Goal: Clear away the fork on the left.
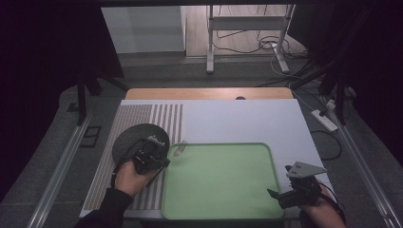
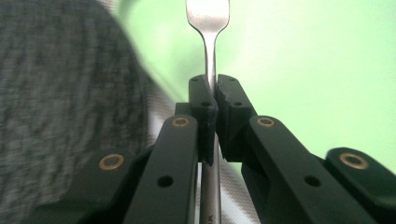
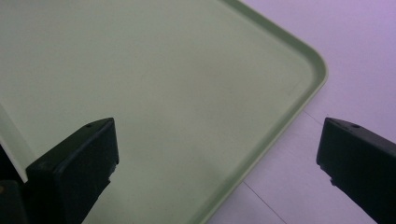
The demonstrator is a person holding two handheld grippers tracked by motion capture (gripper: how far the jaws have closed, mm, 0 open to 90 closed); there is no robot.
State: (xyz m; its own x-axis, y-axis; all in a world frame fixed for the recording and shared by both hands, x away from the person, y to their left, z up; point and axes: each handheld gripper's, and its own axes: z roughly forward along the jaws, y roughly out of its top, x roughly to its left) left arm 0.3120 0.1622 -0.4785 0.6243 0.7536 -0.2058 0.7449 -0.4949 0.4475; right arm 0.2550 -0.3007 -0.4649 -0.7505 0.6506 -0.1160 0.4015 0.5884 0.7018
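Note:
A metal fork (image 1: 179, 149) is clamped by its handle in my left gripper (image 1: 164, 159), its tines reaching over the left rim of the green tray (image 1: 266, 156). In the left gripper view the pads (image 2: 201, 95) press on the fork's (image 2: 208, 28) thin handle, with the tray's green floor (image 2: 308, 56) beyond. A dark round plate (image 1: 130, 137) lies on the striped mat just left of that gripper. My right gripper (image 1: 274, 195) stands open at the tray's near right corner; in its own view the jaws stand wide apart over the tray's rim (image 3: 299, 100) with nothing between them.
A striped placemat (image 1: 142, 118) covers the left side of the white table top (image 1: 247, 118). The grey plate surface (image 2: 56, 93) fills the left of the left gripper view. Beyond the table stand a metal frame's legs (image 1: 209, 42) and cables on the floor.

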